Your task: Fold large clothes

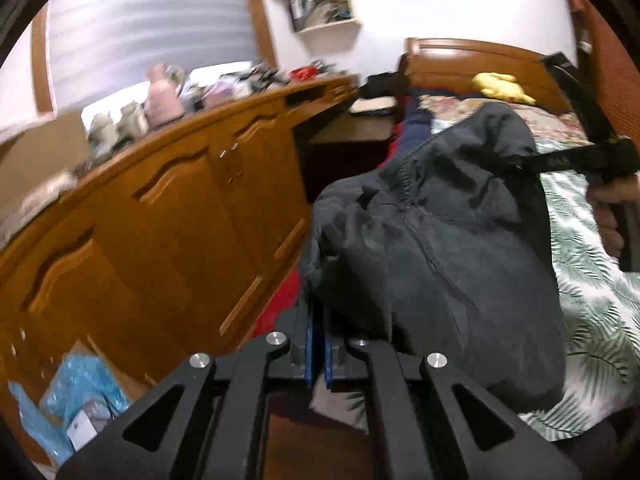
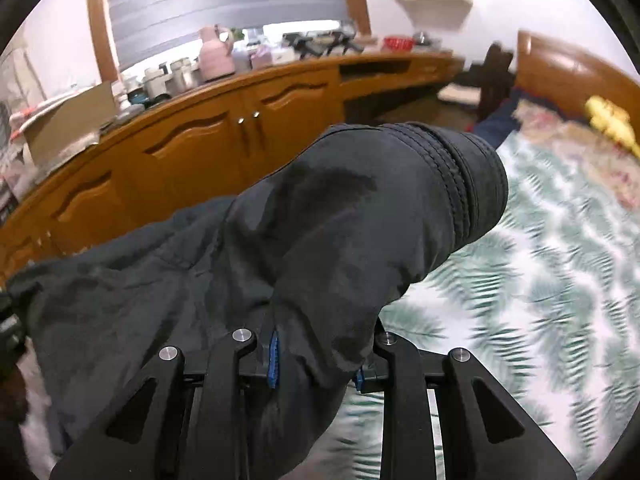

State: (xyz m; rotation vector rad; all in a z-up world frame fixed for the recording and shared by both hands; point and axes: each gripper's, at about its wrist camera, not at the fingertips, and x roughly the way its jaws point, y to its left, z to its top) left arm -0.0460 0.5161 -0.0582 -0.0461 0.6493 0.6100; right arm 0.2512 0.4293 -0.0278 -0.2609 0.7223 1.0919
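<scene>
Both tongs, left tongs point(image 1: 318, 316) and right tongs point(image 2: 316, 356), grip the dark jacket point(image 1: 440, 240) aloft over the bed point(image 2: 520, 280) (no fold visible yet).

- Bed point(image 2: 500, 300): sheet white with green leaf print; wooden headboard point(image 1: 480, 60) at far end.
- Floral cover point(image 2: 568, 136) lies near headboard, yellow soft toy point(image 1: 500, 86) on it.
- Dark jacket point(image 1: 440, 240): lower part rests on the sheet, rest raised.
</scene>
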